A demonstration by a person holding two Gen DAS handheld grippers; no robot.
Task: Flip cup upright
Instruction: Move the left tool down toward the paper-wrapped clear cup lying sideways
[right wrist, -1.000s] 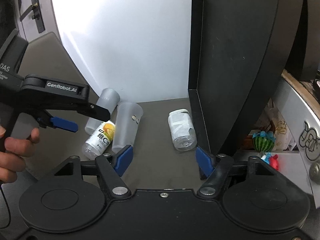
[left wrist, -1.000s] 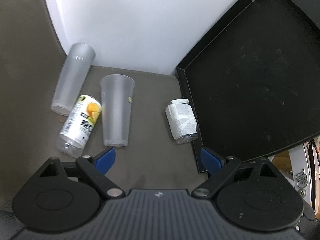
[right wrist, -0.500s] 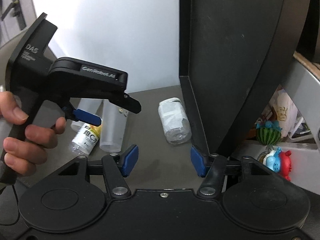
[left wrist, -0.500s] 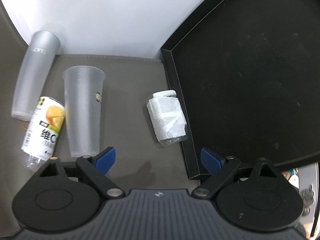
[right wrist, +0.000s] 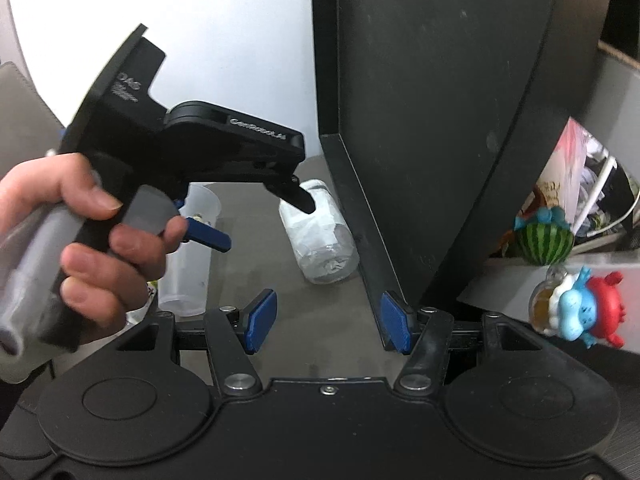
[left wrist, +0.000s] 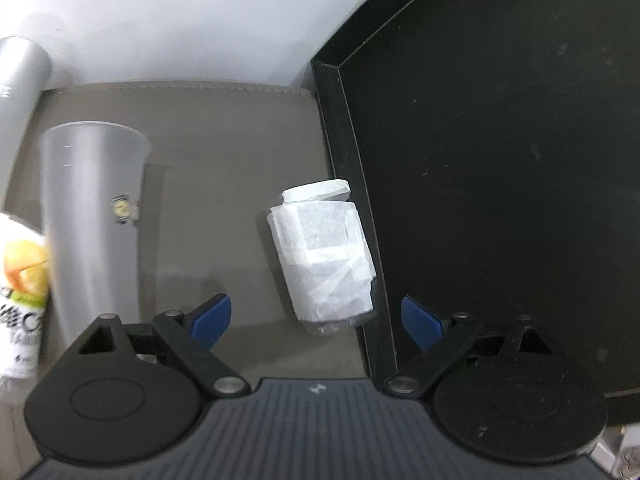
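Note:
A small clear cup wrapped in white paper tape (left wrist: 326,254) lies on its side on the grey mat, against the black tray's edge; it also shows in the right wrist view (right wrist: 320,236). My left gripper (left wrist: 316,318) is open, its blue fingertips (left wrist: 210,316) on either side of the cup's near end, just short of it. In the right wrist view the left gripper's body (right wrist: 192,152) hovers over the cup. My right gripper (right wrist: 326,326) is open and empty, well short of the cup.
A tall frosted cup (left wrist: 94,216) lies on its side left of the wrapped cup, with an orange-label bottle (left wrist: 22,300) and another frosted cup (left wrist: 16,92) beyond. A big black tray (left wrist: 500,160) leans at the right. Toys (right wrist: 576,308) stand far right.
My left gripper has moved right and closer, bringing the wrapped cup between its open fingers. The right gripper has shifted a little closer; both stay open.

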